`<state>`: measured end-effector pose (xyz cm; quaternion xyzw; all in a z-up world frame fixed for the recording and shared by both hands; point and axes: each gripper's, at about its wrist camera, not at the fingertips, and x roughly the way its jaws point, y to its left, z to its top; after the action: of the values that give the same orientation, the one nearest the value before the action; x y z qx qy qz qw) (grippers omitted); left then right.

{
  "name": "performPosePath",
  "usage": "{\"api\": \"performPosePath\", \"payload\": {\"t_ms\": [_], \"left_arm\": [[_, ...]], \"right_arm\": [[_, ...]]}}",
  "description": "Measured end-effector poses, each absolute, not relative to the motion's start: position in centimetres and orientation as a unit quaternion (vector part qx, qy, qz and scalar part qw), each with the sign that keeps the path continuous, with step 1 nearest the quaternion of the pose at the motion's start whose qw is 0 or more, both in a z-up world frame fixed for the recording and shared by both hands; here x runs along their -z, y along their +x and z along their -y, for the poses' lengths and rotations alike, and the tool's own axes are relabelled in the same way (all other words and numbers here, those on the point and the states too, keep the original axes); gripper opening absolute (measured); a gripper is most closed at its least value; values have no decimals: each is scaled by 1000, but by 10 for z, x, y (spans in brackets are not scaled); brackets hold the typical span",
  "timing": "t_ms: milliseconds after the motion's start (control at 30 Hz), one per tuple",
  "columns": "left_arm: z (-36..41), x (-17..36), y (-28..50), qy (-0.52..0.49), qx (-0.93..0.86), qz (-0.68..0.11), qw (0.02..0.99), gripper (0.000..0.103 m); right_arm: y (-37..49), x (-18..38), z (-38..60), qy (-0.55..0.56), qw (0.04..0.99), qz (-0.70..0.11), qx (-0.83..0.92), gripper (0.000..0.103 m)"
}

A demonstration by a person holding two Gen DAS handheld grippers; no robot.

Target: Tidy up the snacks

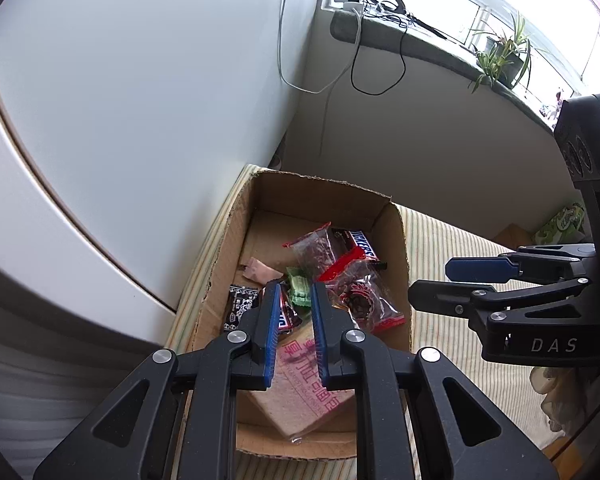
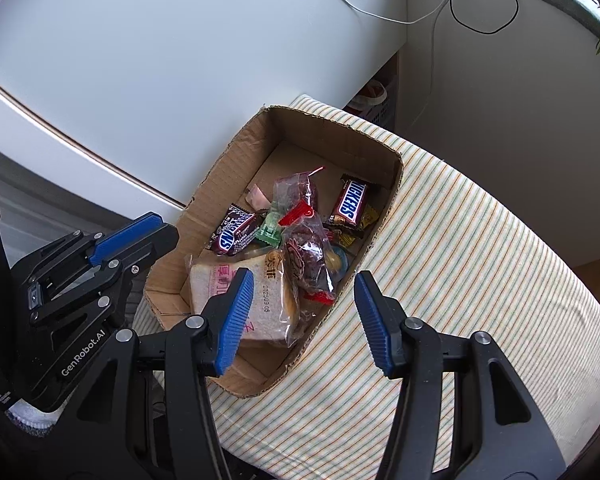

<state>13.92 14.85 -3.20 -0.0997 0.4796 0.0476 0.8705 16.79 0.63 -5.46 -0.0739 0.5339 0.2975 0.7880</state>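
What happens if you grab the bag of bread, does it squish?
Probably yes. The bread bag holds soft-looking slices in thin, loose plastic, so it would likely squash between the jaws. The glossy wrap may also slip. It looks light for its size, and it should not roll, since it lies flat in the box.

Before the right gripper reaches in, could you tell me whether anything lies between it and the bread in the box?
Nothing visible does: the open right gripper hovers above the bread at the box's near end.
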Motion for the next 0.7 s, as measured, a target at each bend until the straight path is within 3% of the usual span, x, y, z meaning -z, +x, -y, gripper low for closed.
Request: {"api": "performPosePath", "payload": {"t_ms": [100, 167, 300, 367, 467, 700], "left_arm": [[-146, 26, 130, -102, -47, -478, 871, 22], [-145, 21, 122, -105, -52, -475, 872, 36], [-137, 11, 106, -100, -56, -472, 874, 38], [-133, 6, 96, -94, -60, -470, 875, 50], [-129, -1, 83, -97, -71, -467, 876, 60], [-119, -9, 55, -93, -100, -457, 879, 68]], "right_arm": [[152, 44, -1, -79, 796, -519, -301, 55], [141, 39, 5, -78, 802, -509, -303, 56], [121, 31, 17, -79, 812, -492, -305, 68], [111, 29, 22, -86, 816, -484, -302, 70], [95, 27, 30, -91, 822, -477, -297, 78], [67, 25, 46, -94, 840, -462, -268, 81]]}}
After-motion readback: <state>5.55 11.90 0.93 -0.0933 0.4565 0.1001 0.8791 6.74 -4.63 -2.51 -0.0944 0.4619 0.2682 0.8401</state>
